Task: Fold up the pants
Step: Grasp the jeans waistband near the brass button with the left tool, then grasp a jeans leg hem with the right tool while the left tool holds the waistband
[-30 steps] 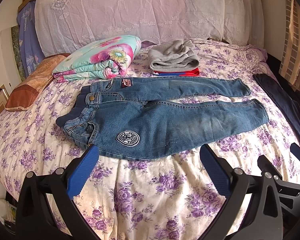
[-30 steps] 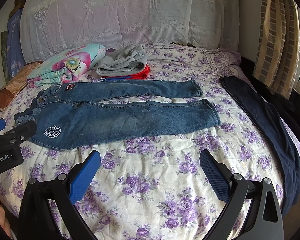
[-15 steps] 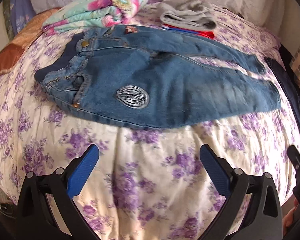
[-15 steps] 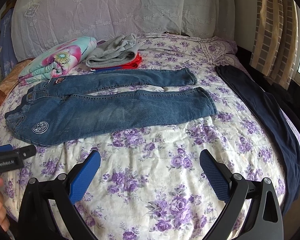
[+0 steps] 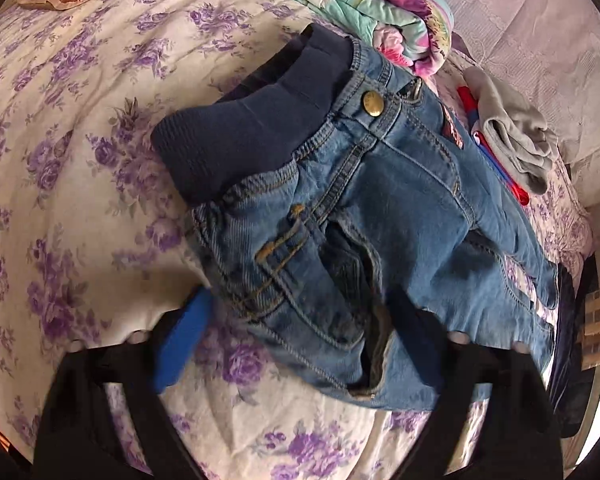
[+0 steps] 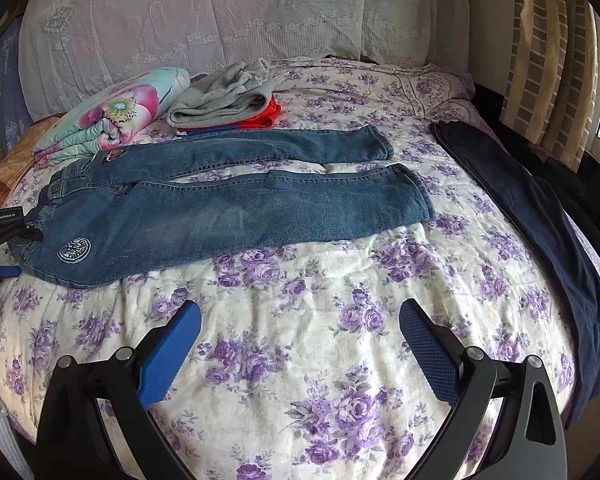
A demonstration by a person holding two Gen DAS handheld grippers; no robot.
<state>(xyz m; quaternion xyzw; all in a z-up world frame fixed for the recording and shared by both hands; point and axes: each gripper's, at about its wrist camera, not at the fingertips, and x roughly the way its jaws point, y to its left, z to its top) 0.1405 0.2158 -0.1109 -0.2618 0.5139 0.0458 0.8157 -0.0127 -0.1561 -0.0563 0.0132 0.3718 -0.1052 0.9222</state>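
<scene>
Between the spread left tongs [image 5: 300, 340] lies the jeans [image 5: 340, 216] waist — right tongs [image 6: 300, 344], also apart, hover well short.

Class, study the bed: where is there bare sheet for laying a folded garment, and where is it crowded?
Free: the near sheet between the jeans and right gripper; also the far right corner past the jeans' hems, left of the dark pants. Crowded: far left, where quilt and grey clothes lie beside the jeans.
</scene>
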